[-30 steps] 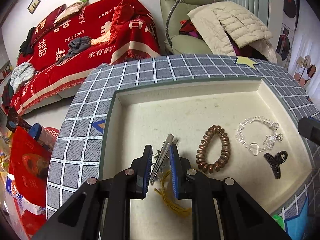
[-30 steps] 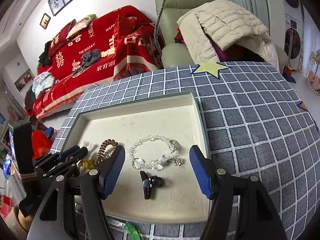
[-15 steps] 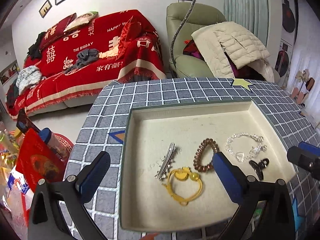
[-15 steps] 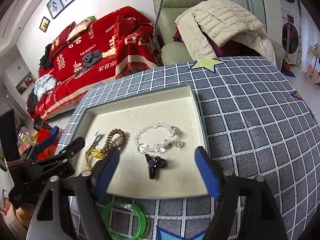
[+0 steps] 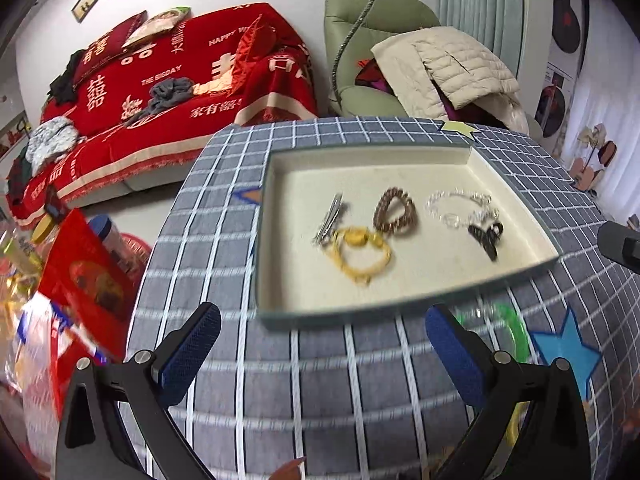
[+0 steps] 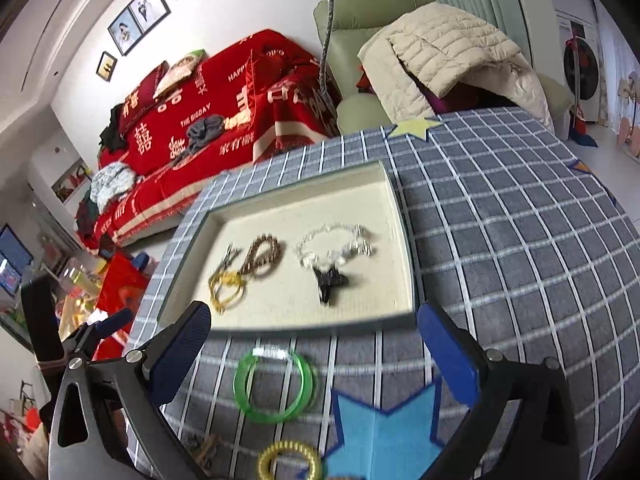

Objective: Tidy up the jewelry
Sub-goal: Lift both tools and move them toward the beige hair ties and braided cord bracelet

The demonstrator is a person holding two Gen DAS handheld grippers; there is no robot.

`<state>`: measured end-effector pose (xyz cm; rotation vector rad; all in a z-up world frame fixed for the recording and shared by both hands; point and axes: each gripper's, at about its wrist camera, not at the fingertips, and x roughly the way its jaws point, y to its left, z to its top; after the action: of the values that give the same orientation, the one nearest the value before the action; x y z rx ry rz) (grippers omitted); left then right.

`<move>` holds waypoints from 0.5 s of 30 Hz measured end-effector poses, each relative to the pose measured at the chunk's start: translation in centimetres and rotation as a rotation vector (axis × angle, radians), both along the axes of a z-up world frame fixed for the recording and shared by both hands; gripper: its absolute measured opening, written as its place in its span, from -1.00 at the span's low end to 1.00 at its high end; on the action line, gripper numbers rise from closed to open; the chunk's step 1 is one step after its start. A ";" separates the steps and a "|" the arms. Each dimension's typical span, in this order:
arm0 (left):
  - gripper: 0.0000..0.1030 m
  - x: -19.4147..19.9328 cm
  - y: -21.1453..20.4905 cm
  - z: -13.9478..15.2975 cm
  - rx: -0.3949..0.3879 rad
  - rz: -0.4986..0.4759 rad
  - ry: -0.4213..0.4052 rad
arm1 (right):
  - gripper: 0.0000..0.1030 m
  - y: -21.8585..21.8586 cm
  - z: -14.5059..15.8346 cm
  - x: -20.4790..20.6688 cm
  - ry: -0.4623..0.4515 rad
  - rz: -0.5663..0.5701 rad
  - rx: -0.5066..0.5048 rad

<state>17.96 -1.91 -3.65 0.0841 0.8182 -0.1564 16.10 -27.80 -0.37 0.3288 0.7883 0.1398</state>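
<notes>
Left gripper (image 5: 320, 344) wide open, nothing between fingers, just opened, over checked counter (image 5: 360, 380). Tray (image 5: 400, 300) holds silver clip (image 5: 330, 216), yellow bracelet (image 5: 360, 254), brown coil (image 5: 394, 210), silver chain (image 5: 456, 206), black claw clip (image 5: 486, 236).

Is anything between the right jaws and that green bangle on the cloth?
Nothing visible. The green bangle lies flat on the checked cloth, just ahead of the open right gripper, short of the tray. A yellow ring sits nearer, below it.

Table (image 6: 520, 240): matt woven check cloth. Tray (image 5: 400, 300): matt, felt-like cream lining. Bangle (image 6: 274, 386): glossy translucent green plastic. Hair clip (image 5: 332, 216): shiny metal. Bracelet (image 5: 460, 206): clear glassy beads. Claw clip (image 5: 486, 236): glossy black plastic.
</notes>
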 end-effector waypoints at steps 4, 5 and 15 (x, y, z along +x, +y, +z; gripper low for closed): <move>1.00 -2.6 0.4 -0.5 -0.018 -0.013 0.027 | 1.00 0.0 -0.6 -1.4 0.051 0.011 0.001; 1.00 -2.8 0.5 -0.6 -0.015 -0.013 0.031 | 1.00 0.0 -0.8 -1.9 0.062 0.012 0.002; 1.00 -6.9 -1.2 -2.3 -0.020 -0.061 0.091 | 1.00 -0.3 -3.7 -6.8 0.142 -0.013 -0.019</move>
<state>11.08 -3.09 -5.96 0.0839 0.9056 -0.2266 9.33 -28.15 -4.07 0.3281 0.9268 0.0970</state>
